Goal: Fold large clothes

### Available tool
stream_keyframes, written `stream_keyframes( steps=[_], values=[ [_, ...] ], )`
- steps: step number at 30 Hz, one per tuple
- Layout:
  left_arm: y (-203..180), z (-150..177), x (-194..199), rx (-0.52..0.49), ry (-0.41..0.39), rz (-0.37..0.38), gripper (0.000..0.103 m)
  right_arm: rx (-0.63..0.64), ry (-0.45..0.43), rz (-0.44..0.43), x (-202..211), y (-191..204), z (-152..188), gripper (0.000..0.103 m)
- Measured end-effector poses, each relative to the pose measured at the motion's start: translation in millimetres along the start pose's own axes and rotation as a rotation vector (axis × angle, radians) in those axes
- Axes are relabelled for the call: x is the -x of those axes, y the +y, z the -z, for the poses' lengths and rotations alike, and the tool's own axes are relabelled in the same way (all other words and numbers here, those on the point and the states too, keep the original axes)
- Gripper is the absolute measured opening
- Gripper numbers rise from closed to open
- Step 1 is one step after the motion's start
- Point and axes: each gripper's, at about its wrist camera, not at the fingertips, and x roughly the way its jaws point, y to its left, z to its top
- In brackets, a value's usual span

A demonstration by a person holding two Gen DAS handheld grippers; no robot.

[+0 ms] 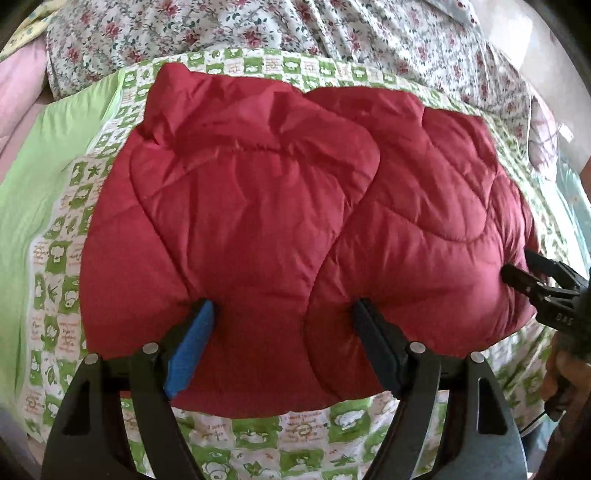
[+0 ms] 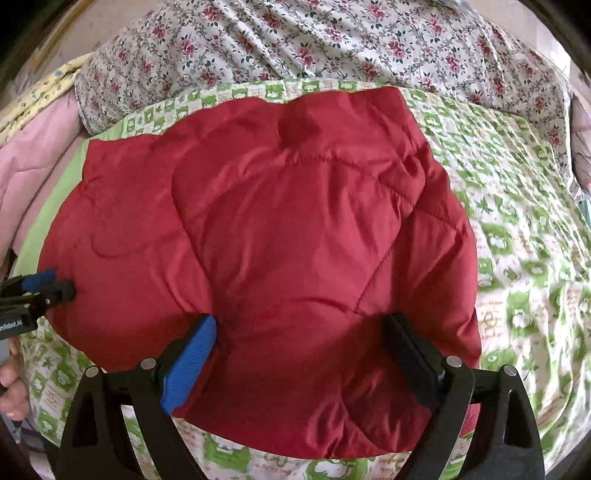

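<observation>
A puffy red quilted padded jacket (image 1: pixel 288 206) lies folded into a thick bundle, its seams curved and its surface creased, on a green-and-white checked cartoon-print bedcover (image 1: pixel 55 258) spread over a bed. Beyond its far edge lies a rumpled white sheet with red flowers (image 1: pixel 258 26); a pink quilt (image 2: pixel 33 162) sits at the left. Bare bedcover runs wide to the right and along the near edge. The left claw (image 1: pixel 284 314) and right claw (image 2: pixel 299 332) both stand spread wide over the jacket's near part, their tips pressed into the padding, with jacket between the fingers but nothing clamped.
</observation>
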Motion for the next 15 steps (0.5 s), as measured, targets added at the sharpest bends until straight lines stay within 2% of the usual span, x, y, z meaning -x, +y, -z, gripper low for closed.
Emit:
stream_keyframes(
  steps=[5,15],
  values=[
    [-6.0,-0.1,-6.3,-0.024,-0.004,-0.043,0.081,-0.02,0.002,-0.008,-2.6,-0.7,3.1,0.093],
    [-4.9,-0.1,-7.1,-0.032,-0.011,-0.052,0.083,-0.037,-0.016,0.019,1.2,2.8,13.7,0.093]
  ],
)
